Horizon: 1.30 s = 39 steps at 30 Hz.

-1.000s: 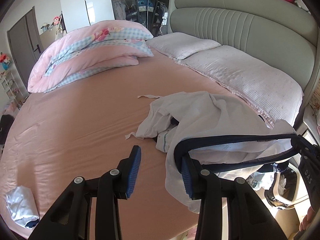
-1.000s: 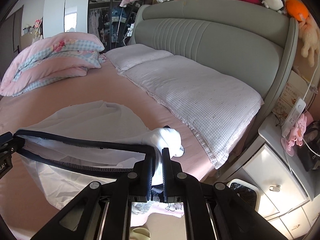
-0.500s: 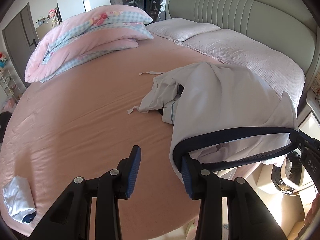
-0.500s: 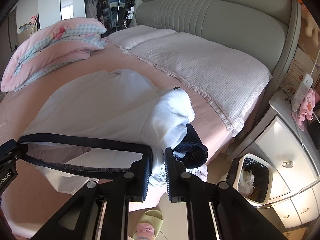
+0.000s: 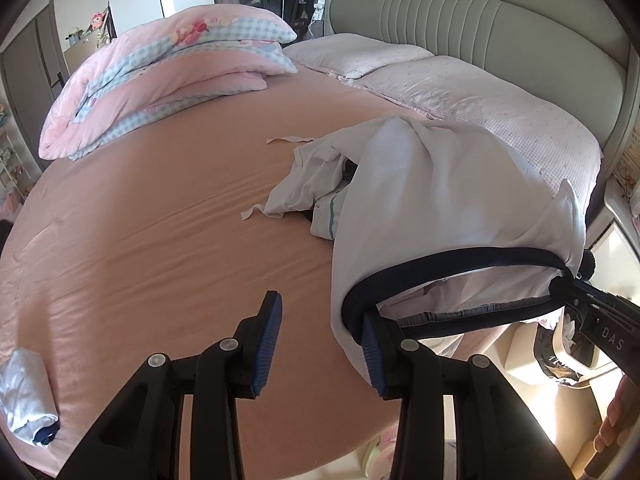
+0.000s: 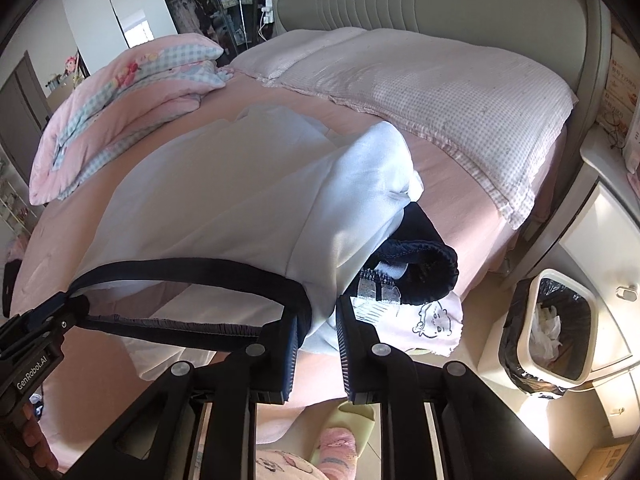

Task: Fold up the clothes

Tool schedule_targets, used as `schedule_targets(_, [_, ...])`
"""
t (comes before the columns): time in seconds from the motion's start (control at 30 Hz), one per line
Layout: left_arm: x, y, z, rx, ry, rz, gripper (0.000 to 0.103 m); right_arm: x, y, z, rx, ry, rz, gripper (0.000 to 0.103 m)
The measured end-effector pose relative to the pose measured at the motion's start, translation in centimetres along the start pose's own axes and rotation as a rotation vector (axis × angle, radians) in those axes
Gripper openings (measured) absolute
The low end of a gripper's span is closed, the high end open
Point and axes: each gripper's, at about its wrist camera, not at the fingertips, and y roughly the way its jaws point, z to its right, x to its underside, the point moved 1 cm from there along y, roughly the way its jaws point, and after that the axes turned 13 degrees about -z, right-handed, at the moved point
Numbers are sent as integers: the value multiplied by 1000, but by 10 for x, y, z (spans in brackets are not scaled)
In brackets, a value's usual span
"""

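You're stretching the white garment [image 5: 436, 200] by its navy waistband [image 5: 452, 258], holding it up over the near edge of the bed [image 5: 152, 240], its body draping back onto the pink sheet. In the right wrist view the same garment [image 6: 224, 200] is spreading wide toward the duvet, the waistband [image 6: 188, 268] running as a taut dark loop between your two tools.

Your left tongs [image 5: 320, 340] are standing wide apart, not pinching anything; the waistband is hooked around the outside of the right-hand finger [image 5: 372, 356] only. Your right tongs [image 6: 318, 350] are nearly together, with the band's end and white cloth sitting at the left finger [image 6: 290, 356]; whether they're actually clamping it, I cannot tell, since a gap is showing between the pads.

Just beyond the garment, a crumpled white piece [image 5: 312, 184] is lying on the sheet. By your right tool, a dark navy item [image 6: 416, 264] and a white cloth with a cartoon print [image 6: 428, 320] are hanging off the bed edge.

Further out, the folded pink duvet [image 5: 160, 80] is sitting at the far left, the pillows [image 5: 460, 92] along the grey headboard [image 5: 480, 12]. A small folded bundle [image 5: 24, 404] is resting at the near left corner, and a bin [image 6: 548, 332] is standing on the floor to the right.
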Motion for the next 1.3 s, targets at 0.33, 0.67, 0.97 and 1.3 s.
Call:
schedule_targets(0.33, [1,-8,5,35,18,9,34,-10,7,-17,73,1,56,46])
schedule_targets(0.67, [0,-9,2,47,15,3,34,-21,17,-13,119,62,72,46])
schedule_targets(0.97, [0,-7,4,47,13,-5,35,-24,16,-8,112,113,96,11])
schedule_targets(1.3, [-3,-2,4,121,-70,-52,74,-20,-8,3,92,166,141,9])
